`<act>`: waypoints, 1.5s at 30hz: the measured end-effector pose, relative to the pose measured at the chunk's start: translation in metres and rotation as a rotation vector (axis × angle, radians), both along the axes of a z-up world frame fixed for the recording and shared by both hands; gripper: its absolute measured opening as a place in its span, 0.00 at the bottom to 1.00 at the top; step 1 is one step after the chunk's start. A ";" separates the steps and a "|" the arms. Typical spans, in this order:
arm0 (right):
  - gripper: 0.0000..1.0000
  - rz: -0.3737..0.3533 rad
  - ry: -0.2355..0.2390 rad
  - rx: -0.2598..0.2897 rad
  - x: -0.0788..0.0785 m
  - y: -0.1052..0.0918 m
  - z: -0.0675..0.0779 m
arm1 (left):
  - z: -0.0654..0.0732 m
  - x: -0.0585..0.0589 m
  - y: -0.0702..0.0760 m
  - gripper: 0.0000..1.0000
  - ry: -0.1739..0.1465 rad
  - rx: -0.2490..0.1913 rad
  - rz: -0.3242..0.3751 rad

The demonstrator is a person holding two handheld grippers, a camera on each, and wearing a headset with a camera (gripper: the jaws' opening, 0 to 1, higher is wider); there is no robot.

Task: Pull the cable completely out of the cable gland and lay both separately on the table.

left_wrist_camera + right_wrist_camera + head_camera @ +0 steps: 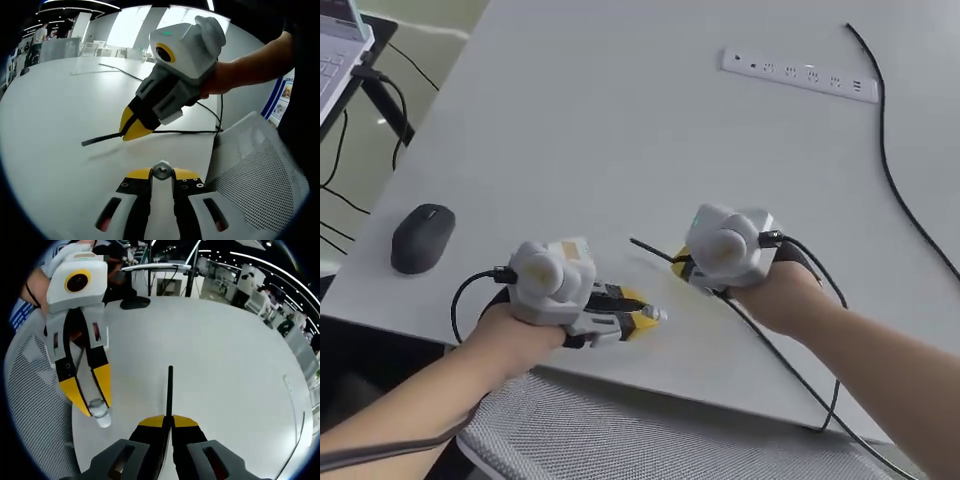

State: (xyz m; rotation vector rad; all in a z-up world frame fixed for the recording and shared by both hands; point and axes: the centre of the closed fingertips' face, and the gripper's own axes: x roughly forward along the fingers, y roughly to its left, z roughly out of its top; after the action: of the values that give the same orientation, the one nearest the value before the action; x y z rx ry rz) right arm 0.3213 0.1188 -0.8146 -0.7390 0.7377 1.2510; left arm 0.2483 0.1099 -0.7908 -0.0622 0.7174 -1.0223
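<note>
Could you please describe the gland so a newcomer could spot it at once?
On the white table, near its front edge, two grippers point toward each other. The gland sits pinched in the yellow-tipped jaws of the left gripper. It is a short, pale grey stub, unlike the thin black cable held by the right gripper.

Desk clutter on the white table [600,120].
A dark mouse [422,237] lies near the left edge. A white power strip [799,75] lies at the far side, a black cord [885,150] curving past it. A grey mesh chair [650,440] is below the near edge.
</note>
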 end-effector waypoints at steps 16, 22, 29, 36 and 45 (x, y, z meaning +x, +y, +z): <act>0.00 0.027 0.019 -0.001 -0.006 0.006 -0.011 | -0.015 0.001 0.006 0.16 0.015 0.024 -0.001; 0.00 0.022 0.012 0.002 -0.007 0.006 -0.010 | -0.018 0.002 0.007 0.16 0.007 0.037 0.005; 0.00 0.030 0.009 -0.005 -0.006 0.006 -0.011 | -0.022 0.002 0.010 0.16 -0.001 0.070 -0.002; 0.00 0.030 0.005 -0.011 -0.006 0.007 -0.011 | -0.023 0.000 0.012 0.16 -0.018 0.109 -0.018; 0.01 0.030 0.013 -0.016 -0.006 0.007 -0.011 | -0.026 0.001 0.013 0.16 -0.024 0.123 -0.024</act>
State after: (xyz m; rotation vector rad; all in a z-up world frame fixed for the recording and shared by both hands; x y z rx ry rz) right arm 0.3156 0.1257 -0.8253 -0.7579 0.7503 1.2800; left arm 0.2498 0.1230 -0.8171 0.0648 0.7591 -0.9983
